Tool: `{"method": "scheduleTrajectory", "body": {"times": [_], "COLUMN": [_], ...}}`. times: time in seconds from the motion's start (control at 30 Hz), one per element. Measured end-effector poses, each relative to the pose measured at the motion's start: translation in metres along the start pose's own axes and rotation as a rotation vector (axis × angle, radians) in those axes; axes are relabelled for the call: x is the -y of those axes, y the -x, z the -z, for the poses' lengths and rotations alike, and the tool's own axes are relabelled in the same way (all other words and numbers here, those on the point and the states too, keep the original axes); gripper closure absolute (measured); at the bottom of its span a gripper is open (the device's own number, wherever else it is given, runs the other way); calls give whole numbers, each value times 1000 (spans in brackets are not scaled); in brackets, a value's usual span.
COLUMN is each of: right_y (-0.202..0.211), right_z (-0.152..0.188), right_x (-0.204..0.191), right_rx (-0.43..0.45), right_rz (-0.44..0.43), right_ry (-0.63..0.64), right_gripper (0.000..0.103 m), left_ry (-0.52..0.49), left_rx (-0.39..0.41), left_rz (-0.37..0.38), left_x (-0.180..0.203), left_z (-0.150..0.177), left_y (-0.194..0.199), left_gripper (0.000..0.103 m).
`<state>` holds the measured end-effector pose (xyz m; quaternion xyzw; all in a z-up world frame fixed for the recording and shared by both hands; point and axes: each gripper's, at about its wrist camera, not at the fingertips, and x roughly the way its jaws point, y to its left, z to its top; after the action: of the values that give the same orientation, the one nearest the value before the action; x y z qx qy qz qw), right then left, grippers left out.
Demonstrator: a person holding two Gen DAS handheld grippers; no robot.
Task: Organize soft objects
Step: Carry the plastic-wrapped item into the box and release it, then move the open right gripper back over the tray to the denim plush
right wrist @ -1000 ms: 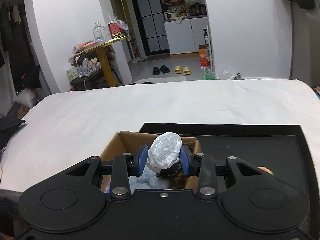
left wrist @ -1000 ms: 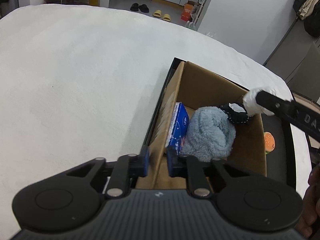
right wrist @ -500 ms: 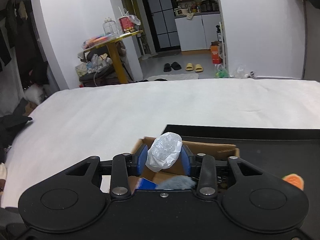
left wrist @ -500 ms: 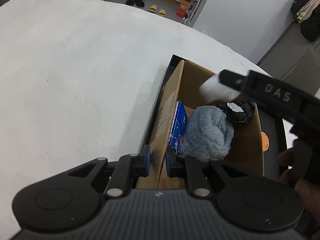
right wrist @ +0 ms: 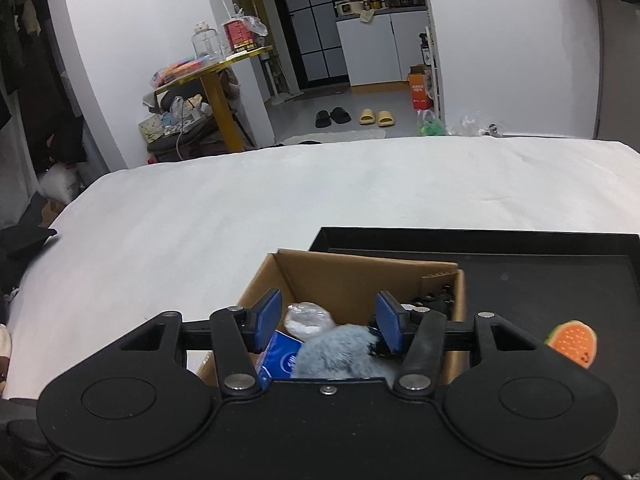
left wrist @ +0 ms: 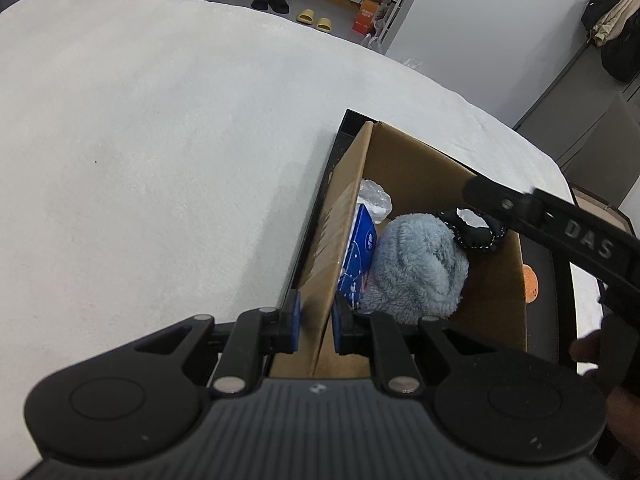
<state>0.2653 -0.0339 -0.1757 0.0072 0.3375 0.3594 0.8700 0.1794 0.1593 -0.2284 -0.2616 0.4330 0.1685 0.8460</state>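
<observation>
Four soft things are seen in the one cardboard box (left wrist: 404,168) on the black tray (right wrist: 520,240), which lies on the white bed (left wrist: 160,140): a blue tissue pack (left wrist: 358,256) standing on edge along the left wall, its long axis running near to far, a grey plush (left wrist: 416,268), a black pouch (left wrist: 476,232) and a clear-wrapped white wad (left wrist: 374,200). The box's left wall is clamped by the left claw (left wrist: 316,320). The right claw (right wrist: 328,320) has just been opening and nothing is gripped by it. One orange toy (right wrist: 572,340) lies on the tray right of the box.
</observation>
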Motion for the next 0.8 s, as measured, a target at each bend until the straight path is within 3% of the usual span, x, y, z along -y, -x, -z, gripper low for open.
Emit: {"method": "scheduleTrajectory", "body": {"times": [0.27,0.33,0.43,0.5,0.6,0.8], "right_y": [17,23,31,36,41,51], "right_z": [6,8,12,14,18,27], "right_x": [17,22,30,32,41,54], "right_rx": [-8,-9,1,18,23,22], "right_rz": [28,38,66,94,104,126], "right_ry": [-21,-27,-26,-17,-24,-9], "right_gripper": [50,48,33,25,25,20], "left_ry": [-28,-34,-55,-61,-68,-83], "left_rx": [12,16,15,13,15,29], "left_rz": [-39,-50,-64,-73,-88,-108], "left_x": [9,11,16,18,22,29], "left_z": [2,2,3,3,4,7], "left_y": [1,2,2,2,3,6], "left_gripper": [86,85,81,72,63,61]}}
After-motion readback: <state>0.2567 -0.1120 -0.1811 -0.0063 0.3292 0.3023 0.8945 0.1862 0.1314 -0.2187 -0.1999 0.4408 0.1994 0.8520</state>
